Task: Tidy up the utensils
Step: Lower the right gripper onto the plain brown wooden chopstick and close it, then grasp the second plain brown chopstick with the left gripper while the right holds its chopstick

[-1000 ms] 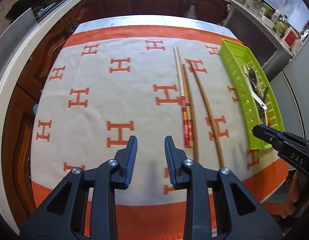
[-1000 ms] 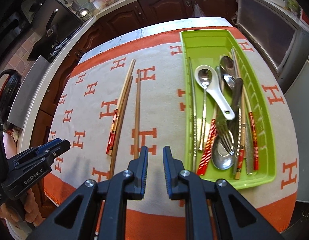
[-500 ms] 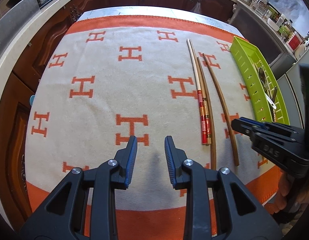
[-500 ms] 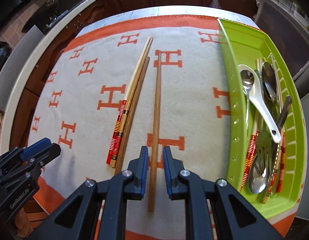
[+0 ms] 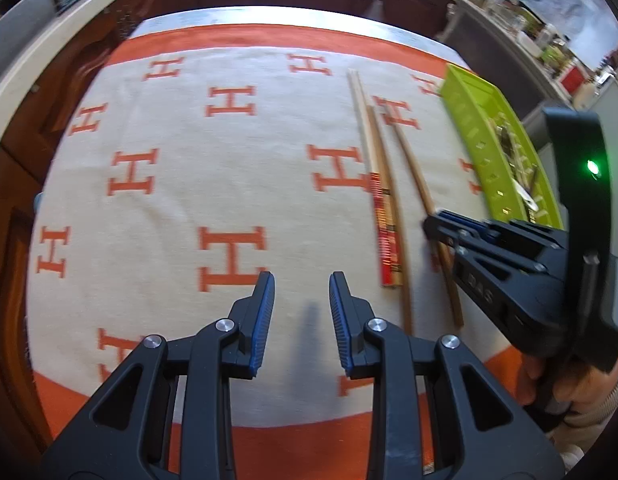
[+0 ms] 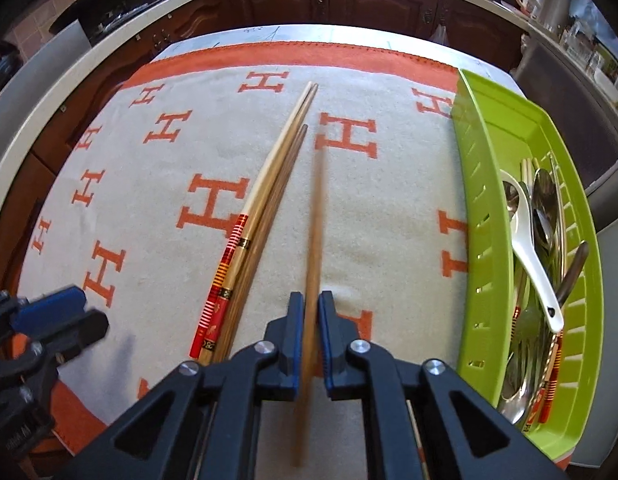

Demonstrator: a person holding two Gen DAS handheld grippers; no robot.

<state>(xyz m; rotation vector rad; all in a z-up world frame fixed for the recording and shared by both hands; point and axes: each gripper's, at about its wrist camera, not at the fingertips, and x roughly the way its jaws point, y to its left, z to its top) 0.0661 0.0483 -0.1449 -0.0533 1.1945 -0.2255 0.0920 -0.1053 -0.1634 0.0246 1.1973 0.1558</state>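
On the blanket (image 6: pixel 389 208), right tongs (image 6: pixel 311 312) just clamped a brown chopstick (image 6: pixel 316 216); left tongs (image 5: pixel 301 300) stand apart, empty.

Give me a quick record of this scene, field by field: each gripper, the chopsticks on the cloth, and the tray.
right gripper: shut on brown chopstick, jaws just closed
left gripper: open, nothing between jaws, above the cloth
other chopsticks: bundle lying on the cloth, left of the gripped one
tray: green, at the right, holds spoons and chopsticks, including a white spoon
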